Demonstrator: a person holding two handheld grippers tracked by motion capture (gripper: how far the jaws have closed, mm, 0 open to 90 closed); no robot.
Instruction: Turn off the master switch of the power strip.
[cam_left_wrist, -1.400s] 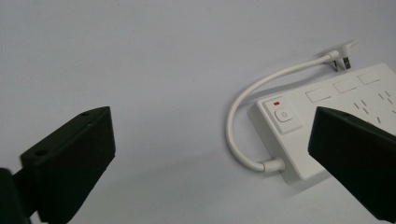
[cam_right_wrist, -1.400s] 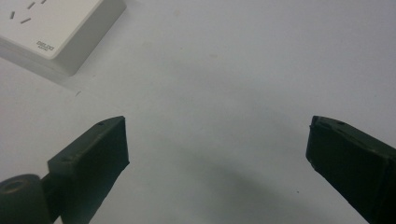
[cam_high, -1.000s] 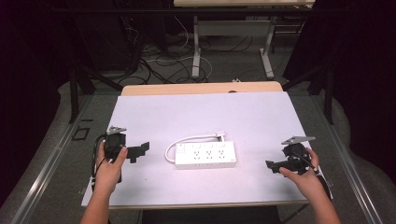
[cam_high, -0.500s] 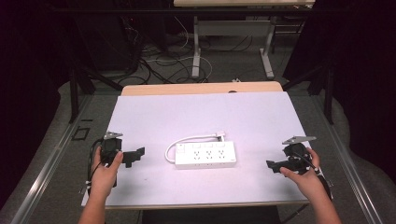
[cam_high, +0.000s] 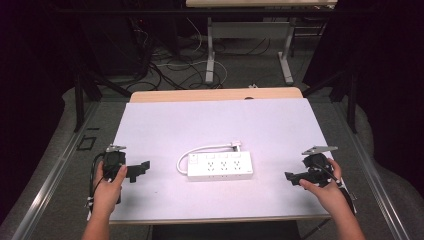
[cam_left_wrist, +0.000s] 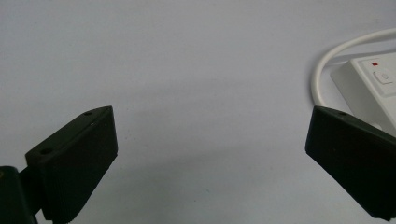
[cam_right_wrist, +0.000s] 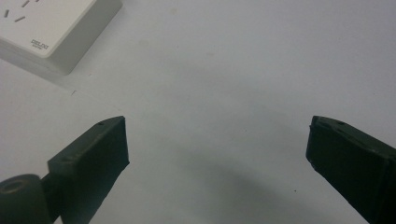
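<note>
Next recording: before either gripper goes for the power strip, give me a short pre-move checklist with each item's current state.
1. Left gripper open: ok, jaws stand wide apart in the left gripper view, nothing between them.
2. Right gripper open: ok, jaws wide apart, nothing held.
3. Power strip flat and untouched: ok, it lies between the grippers, apart from both.
4. Path across the table to the strip: ok, bare surface on both sides.
5. Cord out of the way: ok, it loops behind the strip, plug lying on the table.
6. Switch position: cannot tell.
</note>
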